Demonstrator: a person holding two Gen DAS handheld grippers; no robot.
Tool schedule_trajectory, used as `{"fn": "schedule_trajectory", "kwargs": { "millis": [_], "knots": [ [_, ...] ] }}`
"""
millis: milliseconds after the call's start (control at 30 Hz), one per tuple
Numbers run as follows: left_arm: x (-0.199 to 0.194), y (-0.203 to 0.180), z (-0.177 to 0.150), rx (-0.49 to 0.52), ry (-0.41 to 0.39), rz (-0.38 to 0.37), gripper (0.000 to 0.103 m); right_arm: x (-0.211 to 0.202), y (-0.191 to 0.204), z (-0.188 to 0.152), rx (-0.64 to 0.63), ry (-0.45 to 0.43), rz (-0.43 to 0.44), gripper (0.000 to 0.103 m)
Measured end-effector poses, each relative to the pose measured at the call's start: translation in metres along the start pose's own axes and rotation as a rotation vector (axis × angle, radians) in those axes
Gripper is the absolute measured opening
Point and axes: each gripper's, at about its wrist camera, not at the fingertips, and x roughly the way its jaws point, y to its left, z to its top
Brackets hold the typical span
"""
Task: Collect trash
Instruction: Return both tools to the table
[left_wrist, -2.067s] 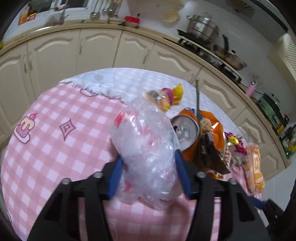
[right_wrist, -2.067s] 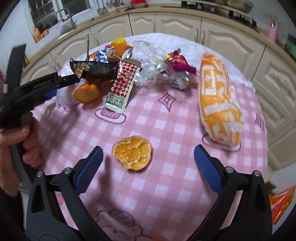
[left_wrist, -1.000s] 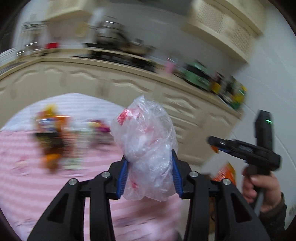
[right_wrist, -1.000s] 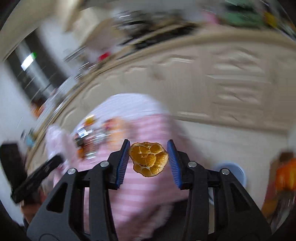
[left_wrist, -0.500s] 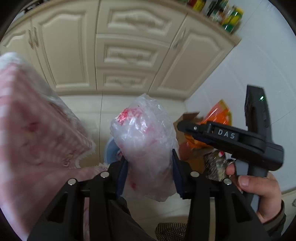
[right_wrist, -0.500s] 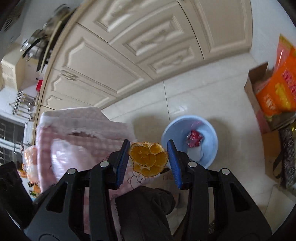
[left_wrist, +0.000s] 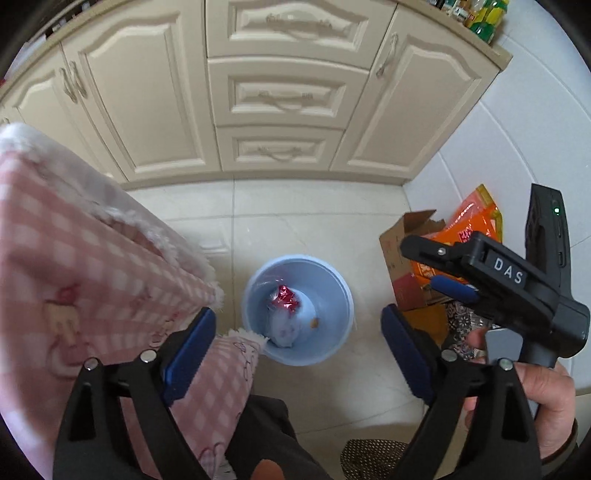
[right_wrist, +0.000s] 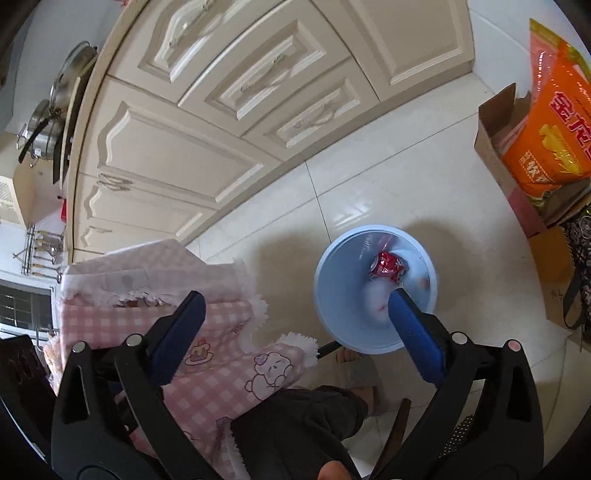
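A light blue bin (left_wrist: 334, 291) stands on the tiled floor; it also shows in the right wrist view (right_wrist: 332, 273). Inside it lie a clear plastic bag (left_wrist: 286, 328), a red crushed can (left_wrist: 285, 298) and a small orange piece (left_wrist: 314, 324). The can (right_wrist: 388, 265) and the bag (right_wrist: 375, 301) show in the right wrist view too. My left gripper (left_wrist: 297, 345) is open and empty above the bin. My right gripper (right_wrist: 295, 325) is open and empty; it also shows from the side in the left wrist view (left_wrist: 443, 269), to the right of the bin.
A pink checked tablecloth (left_wrist: 74, 266) hangs over the table edge at left, close to the bin. A cardboard box (left_wrist: 399, 266) with an orange bag (right_wrist: 561, 122) stands at right by the wall. Cream cabinets (left_wrist: 280, 96) line the back. My legs are below.
Both grippers have opened. The plastic bag has left the left gripper and the orange peel has left the right gripper; both now lie in the bin.
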Motion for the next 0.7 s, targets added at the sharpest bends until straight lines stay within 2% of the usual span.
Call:
{"fn": "schedule_trajectory", "kwargs": {
  "millis": [100,233,300,467,700],
  "knots": [
    [-0.023,-0.001,-0.004,0.006,-0.052,-0.004,0.089,-0.014,0.012,-0.002,-0.024,-0.033,-0.003,0.097],
    [-0.049,-0.005,-0.006,0.021,-0.102,-0.054,0.089,-0.038,0.036,-0.005,-0.073,-0.080,0.017,0.097],
    [-0.072,-0.008,-0.013,0.040,-0.150,-0.023,0.089,-0.052,0.053,-0.007,-0.107,-0.103,0.033,0.097],
    [-0.121,-0.006,-0.025,0.061,-0.255,-0.025,0.089,-0.082,0.095,-0.013,-0.177,-0.158,0.067,0.097],
    [-0.195,0.032,-0.045,0.009,-0.419,0.037,0.089,-0.112,0.173,-0.034,-0.341,-0.197,0.121,0.097]
  ]
}}
